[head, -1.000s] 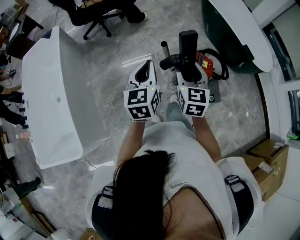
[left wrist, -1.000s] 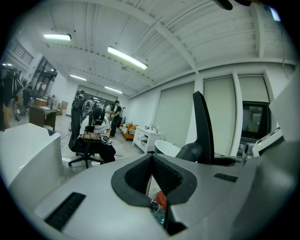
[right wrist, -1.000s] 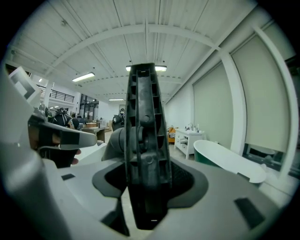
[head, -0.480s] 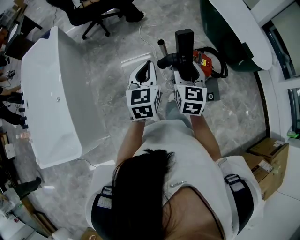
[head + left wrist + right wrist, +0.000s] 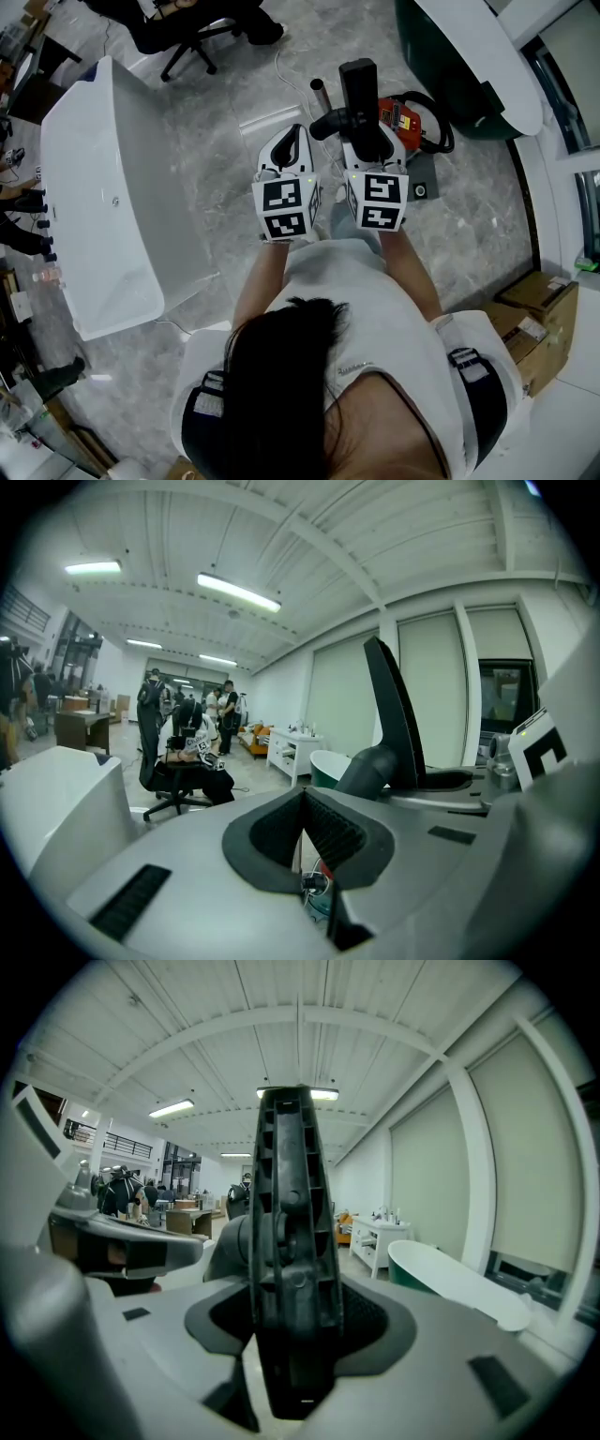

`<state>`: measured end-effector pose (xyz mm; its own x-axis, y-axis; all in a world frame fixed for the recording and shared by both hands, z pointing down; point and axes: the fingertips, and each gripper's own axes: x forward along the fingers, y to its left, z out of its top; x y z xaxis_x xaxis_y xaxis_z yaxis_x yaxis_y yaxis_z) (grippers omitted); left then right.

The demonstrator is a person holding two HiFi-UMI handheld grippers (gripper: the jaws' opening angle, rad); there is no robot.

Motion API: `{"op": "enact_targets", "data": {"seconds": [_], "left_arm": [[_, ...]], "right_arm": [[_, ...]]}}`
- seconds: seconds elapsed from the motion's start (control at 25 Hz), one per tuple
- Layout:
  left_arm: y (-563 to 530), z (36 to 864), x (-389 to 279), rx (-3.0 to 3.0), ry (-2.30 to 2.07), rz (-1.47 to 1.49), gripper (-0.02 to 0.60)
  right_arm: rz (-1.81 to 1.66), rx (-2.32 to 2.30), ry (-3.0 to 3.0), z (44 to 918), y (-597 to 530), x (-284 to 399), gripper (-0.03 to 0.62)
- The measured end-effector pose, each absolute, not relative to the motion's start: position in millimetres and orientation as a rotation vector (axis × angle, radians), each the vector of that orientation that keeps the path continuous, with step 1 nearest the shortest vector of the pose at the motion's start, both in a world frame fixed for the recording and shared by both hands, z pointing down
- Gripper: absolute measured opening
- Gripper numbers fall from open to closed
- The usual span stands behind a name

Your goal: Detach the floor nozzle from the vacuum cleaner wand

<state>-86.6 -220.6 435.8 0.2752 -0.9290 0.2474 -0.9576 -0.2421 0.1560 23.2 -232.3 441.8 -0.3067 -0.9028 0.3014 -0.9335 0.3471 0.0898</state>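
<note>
The black floor nozzle is held upright above the floor, clamped between the wide-set jaws of the right gripper. In the right gripper view its ribbed face fills the gap between the pads. A curved black neck leads off to the left toward a grey tube end, judged to be the wand. The red vacuum body lies on the floor behind. The left gripper is seen just beside, with its jaws pressed together on nothing.

For a clean separation, the left jaws would need to be opened and set on the tube close to the joint. Any release catch should be pressed first. The pull is best made straight along the tube, without twisting.
</note>
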Motion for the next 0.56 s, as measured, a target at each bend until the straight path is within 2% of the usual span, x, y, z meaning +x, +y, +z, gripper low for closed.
{"op": "enact_targets", "data": {"seconds": [0.56], "left_arm": [[-220.7,436.8,-77.3,2.315,-1.694,0.157,0.004]], "right_arm": [[0.124,1.62,-2.319,440.7,-233.2,24.0,0.238]]}}
